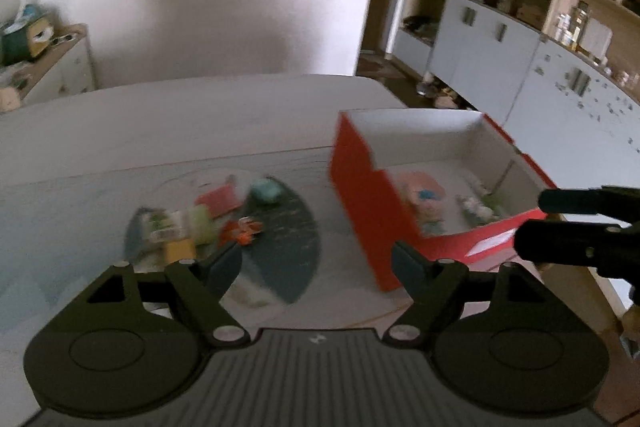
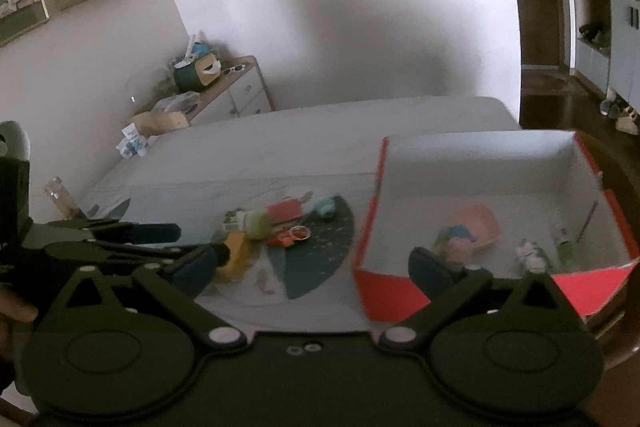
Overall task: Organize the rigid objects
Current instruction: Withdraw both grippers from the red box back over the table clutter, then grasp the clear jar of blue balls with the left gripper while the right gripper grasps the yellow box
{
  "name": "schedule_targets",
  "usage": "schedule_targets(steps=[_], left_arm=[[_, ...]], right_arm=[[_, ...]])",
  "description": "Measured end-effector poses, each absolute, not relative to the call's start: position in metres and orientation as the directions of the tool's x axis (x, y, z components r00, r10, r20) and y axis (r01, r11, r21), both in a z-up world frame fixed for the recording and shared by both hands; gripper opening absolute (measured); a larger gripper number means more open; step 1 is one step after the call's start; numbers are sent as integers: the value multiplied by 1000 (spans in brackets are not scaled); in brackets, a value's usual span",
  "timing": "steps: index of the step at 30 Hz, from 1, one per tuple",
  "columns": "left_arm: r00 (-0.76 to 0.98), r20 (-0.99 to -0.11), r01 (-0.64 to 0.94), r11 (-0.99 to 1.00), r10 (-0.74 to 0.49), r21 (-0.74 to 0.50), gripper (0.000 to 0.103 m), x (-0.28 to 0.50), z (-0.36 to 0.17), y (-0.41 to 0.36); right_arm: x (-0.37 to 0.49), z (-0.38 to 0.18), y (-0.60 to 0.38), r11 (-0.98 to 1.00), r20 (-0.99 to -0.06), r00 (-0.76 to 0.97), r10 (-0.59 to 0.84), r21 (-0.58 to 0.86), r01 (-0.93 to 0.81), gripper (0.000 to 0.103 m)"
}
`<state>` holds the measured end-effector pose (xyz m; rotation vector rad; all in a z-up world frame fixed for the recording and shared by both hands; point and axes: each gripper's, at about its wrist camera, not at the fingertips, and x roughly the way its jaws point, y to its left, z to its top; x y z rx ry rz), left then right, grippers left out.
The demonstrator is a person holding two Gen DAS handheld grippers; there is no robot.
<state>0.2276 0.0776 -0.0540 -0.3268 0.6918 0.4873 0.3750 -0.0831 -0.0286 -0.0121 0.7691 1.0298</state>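
Observation:
A red box point(image 1: 360, 199) with a white inside stands on the table at the right; it also shows in the right wrist view point(image 2: 392, 291). It holds a pink item point(image 2: 476, 227) and small toys point(image 2: 530, 253). A loose pile lies to its left: a teal case point(image 1: 266, 190), a red card point(image 1: 218, 201), a green pack point(image 1: 180, 225), a yellow block point(image 1: 180, 249) and an orange wrapper point(image 1: 240, 231). My left gripper point(image 1: 316, 267) is open and empty above the table. My right gripper point(image 2: 316, 267) is open and empty, near the box's front wall.
A round mat with dark teal patches point(image 1: 288, 251) lies under the pile. A bed point(image 1: 200, 115) is behind the table. A dresser with clutter point(image 2: 224, 87) stands by the wall. Cabinets and shelves point(image 1: 520, 39) line the right side. A small clear bottle point(image 2: 60, 195) stands at the left.

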Motion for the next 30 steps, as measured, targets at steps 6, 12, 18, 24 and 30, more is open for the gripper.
schedule_targets(steps=[6, 12, 18, 24, 30], left_arm=[[639, -685, -581, 803, 351, -130, 82, 198, -64, 111], [598, -712, -613, 782, 368, -111, 82, 178, -88, 139], [561, -737, -650, 752, 378, -109, 82, 164, -116, 166], [537, -758, -661, 744, 371, -104, 82, 163, -135, 180], [511, -786, -667, 737, 348, -107, 82, 172, -152, 192]], right_arm=[[355, -36, -47, 526, -597, 258, 759, 329, -784, 102], [348, -45, -13, 531, -623, 244, 743, 327, -781, 102], [348, -60, 21, 558, -661, 246, 709, 314, -768, 102], [350, -77, 53, 568, -695, 237, 679, 292, -770, 102], [350, -94, 85, 563, -724, 217, 654, 275, -779, 101]])
